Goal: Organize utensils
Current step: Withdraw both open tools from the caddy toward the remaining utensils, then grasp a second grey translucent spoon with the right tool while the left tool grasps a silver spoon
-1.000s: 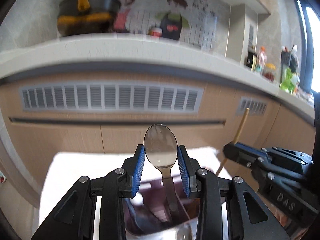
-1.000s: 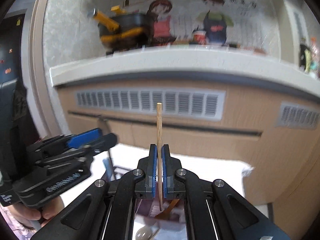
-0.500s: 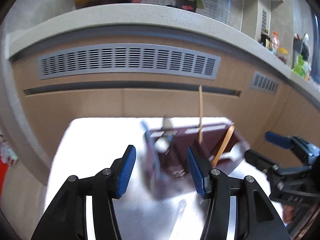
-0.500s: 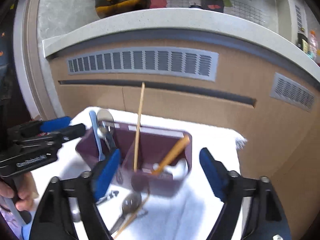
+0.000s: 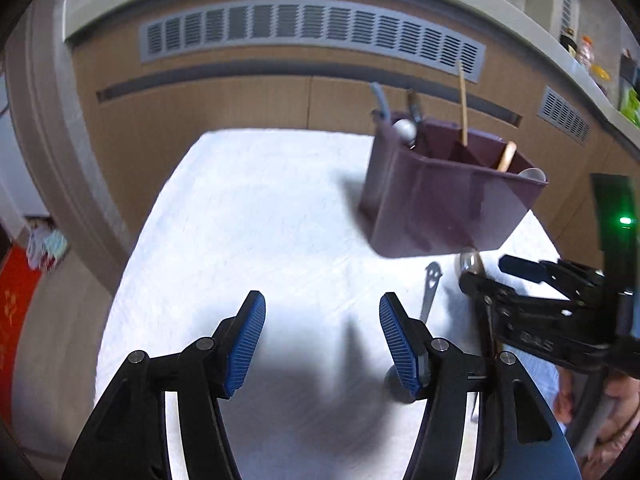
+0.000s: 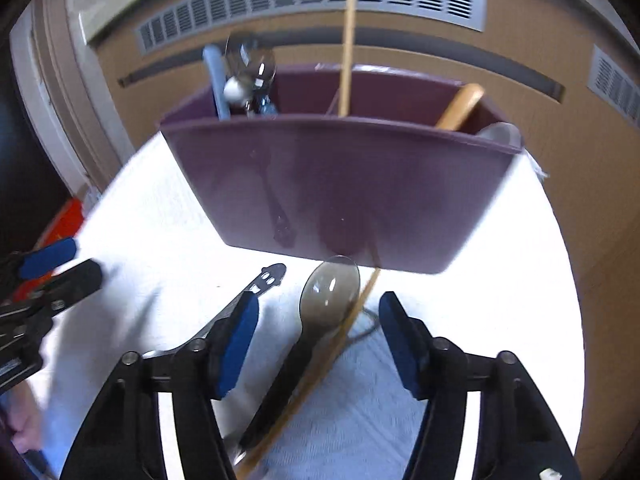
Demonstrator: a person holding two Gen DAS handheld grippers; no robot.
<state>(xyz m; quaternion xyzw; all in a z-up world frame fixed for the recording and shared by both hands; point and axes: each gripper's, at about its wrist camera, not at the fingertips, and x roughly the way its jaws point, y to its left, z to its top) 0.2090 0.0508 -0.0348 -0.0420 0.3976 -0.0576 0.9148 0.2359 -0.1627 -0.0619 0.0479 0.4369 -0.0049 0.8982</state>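
A purple utensil holder (image 5: 448, 196) (image 6: 344, 184) stands on a white cloth. It holds a metal spoon (image 6: 250, 68), a blue-handled utensil (image 6: 218, 80), one upright chopstick (image 6: 347, 44) (image 5: 463, 100) and a wooden-handled utensil (image 6: 460, 106). On the cloth in front of it lie a dark spoon (image 6: 326, 296), a chopstick (image 6: 320, 364) and a utensil with a face-shaped handle end (image 6: 268, 276) (image 5: 431, 284). My left gripper (image 5: 322, 340) is open and empty over bare cloth. My right gripper (image 6: 318, 344) is open, low over the dark spoon and chopstick.
The white cloth (image 5: 260, 216) covers a small table in front of wooden cabinets with grey vents (image 5: 312, 32). The right gripper's body (image 5: 552, 312) sits at the left gripper's right side. A red item (image 5: 16, 300) lies on the floor to the left.
The left gripper let go of the metal spoon and the right let go of the chopstick, both now in the holder. Both grippers opened, pulled back and dropped toward the cloth.
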